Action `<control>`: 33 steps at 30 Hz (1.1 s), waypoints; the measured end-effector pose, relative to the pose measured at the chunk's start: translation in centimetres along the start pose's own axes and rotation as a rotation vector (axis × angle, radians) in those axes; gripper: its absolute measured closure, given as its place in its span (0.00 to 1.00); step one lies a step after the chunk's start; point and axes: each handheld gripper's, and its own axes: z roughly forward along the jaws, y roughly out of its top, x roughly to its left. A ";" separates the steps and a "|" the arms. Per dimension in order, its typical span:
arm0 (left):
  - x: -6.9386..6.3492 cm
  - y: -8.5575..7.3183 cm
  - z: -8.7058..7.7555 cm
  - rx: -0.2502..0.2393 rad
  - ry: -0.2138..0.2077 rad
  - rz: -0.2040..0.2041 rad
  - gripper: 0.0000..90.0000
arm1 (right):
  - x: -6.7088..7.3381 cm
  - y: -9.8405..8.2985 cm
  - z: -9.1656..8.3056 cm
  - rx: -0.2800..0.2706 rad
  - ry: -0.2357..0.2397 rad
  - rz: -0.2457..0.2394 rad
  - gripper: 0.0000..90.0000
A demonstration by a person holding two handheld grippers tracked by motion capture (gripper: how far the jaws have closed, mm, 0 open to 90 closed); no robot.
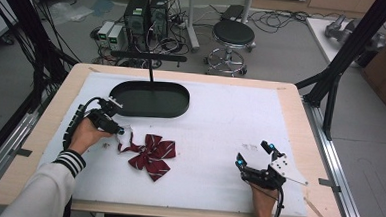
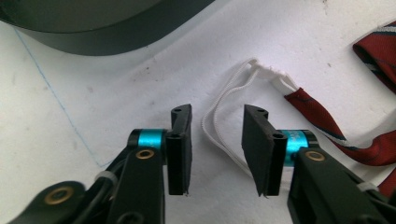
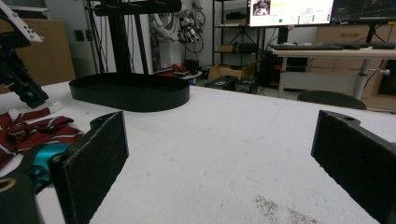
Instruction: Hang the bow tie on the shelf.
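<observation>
Left gripper view: thin white elastic loop (image 2: 219, 121) between flat black tongs (image 2: 217, 149).

bow tie (image 1: 150, 155): woven cloth, dark red with pale stripes, slight sheen; its white cord (image 2: 219, 122) looks like thin elastic. tray (image 1: 149, 99): black, smooth, matt plastic as far as i can tell. table cover (image 1: 219, 135): white, soft-looking, matt, faintly smudged. table edge (image 1: 295, 119) pale wood. left gripper (image 2: 217, 140) pads matt black; right gripper (image 3: 219, 154) pads rougher, foam-like.
</observation>
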 end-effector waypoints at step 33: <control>0.0 -0.2 -2.4 -0.194 0.007 -0.003 0.97 | 0.0 0.0 0.0 -0.001 -0.003 -0.001 0.03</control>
